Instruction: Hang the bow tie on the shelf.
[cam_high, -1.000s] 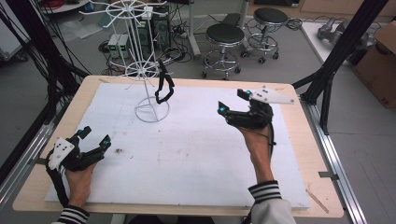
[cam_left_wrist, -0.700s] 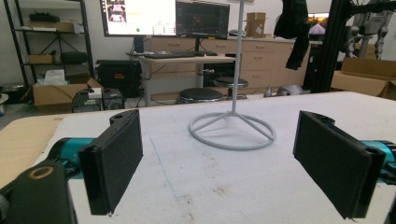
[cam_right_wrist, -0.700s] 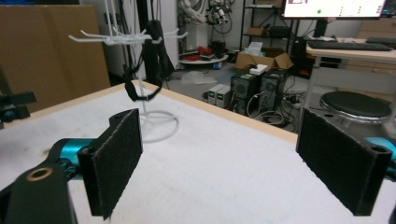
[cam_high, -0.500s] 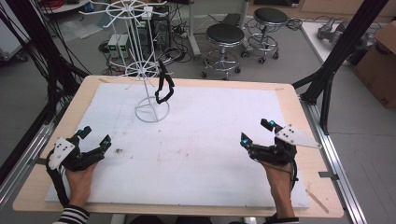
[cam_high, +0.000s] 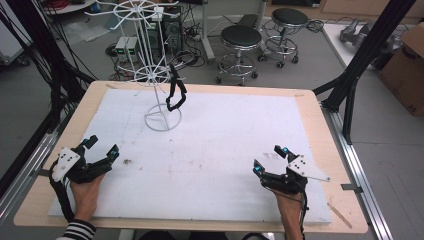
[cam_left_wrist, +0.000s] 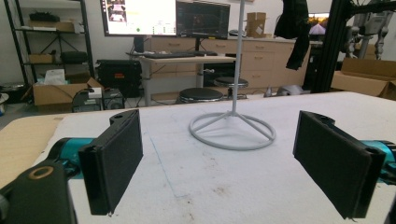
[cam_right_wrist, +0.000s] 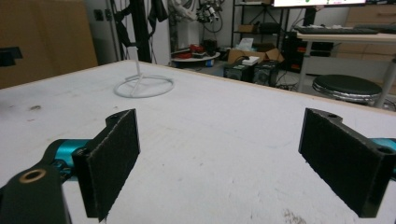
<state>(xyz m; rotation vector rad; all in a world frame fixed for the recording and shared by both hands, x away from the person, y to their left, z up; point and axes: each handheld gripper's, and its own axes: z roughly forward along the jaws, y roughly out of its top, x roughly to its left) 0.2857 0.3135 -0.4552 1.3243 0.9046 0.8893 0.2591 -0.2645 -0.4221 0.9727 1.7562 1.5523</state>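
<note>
I have both grippers low in the high view, each held in a hand at the near edge of the counter (cam_high: 40, 207). My left gripper (cam_high: 101, 148) sits at the lower left of the frame with its jaws spread wide and nothing between them; the left gripper view shows the two black pads (cam_left_wrist: 116, 158) well apart over bare white surface. My right gripper (cam_high: 270, 159) is at the lower right, jaws likewise apart and empty, with its grey three-cornered plate (cam_high: 306, 169) on top. A striped sleeve (cam_high: 77, 231) shows at the bottom left corner.

Between them lies the white foam sheet (cam_high: 215, 150) that covers most of the counter, marked with a few dark smudges near my left gripper.

Farther off, toward the upper left of the high view, a white wire rack (cam_high: 159, 75) stands on its ring base on the sheet, well apart from both grippers. A black strap (cam_high: 175, 92) hangs from one of its lower spokes, dangling clear of the sheet. In the left gripper view the ring base (cam_left_wrist: 232, 130) sits straight ahead between the jaws.

Beyond the counter, two round stools (cam_high: 241, 37) stand on the floor at the top of the frame.
</note>
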